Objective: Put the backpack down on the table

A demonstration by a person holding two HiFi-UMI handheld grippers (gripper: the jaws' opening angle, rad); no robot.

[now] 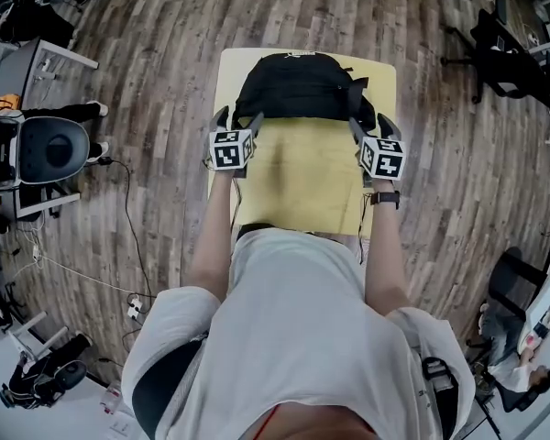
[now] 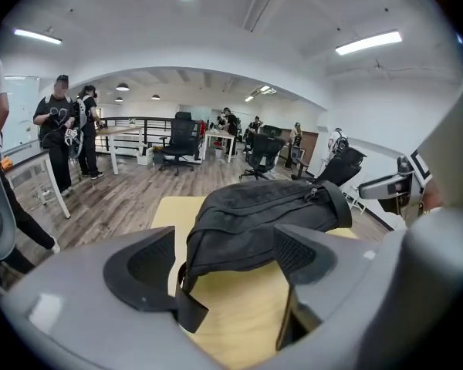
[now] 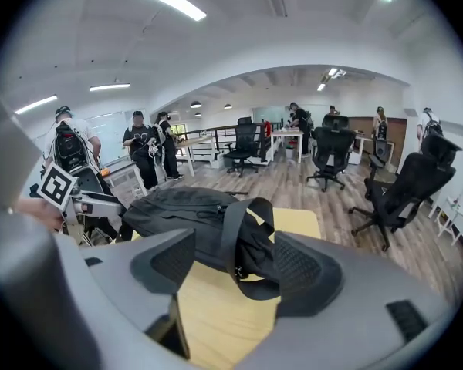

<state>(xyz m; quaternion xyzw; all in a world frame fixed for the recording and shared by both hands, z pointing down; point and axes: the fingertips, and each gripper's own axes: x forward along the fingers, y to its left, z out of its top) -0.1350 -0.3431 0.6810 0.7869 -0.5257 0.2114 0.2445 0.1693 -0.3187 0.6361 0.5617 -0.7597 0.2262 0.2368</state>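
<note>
A black backpack (image 1: 298, 85) lies flat on the far half of the yellow table (image 1: 298, 186). My left gripper (image 1: 238, 119) hovers at the backpack's near left corner, and my right gripper (image 1: 372, 126) hovers at its near right corner. In the left gripper view the backpack (image 2: 255, 222) rests on the table (image 2: 239, 314) just beyond the left gripper (image 2: 225, 253), whose jaws stand wide apart with a loose strap end (image 2: 187, 307) hanging near them. In the right gripper view the right gripper (image 3: 233, 264) is open, with the backpack (image 3: 177, 210) and its shoulder strap (image 3: 235, 230) lying just ahead, untouched.
The table stands on a wooden floor (image 1: 165, 44). A grey chair (image 1: 50, 149) and a cable (image 1: 128, 209) are on the left, and black office chairs (image 1: 504, 58) on the right. People stand at desks farther off (image 2: 62, 129).
</note>
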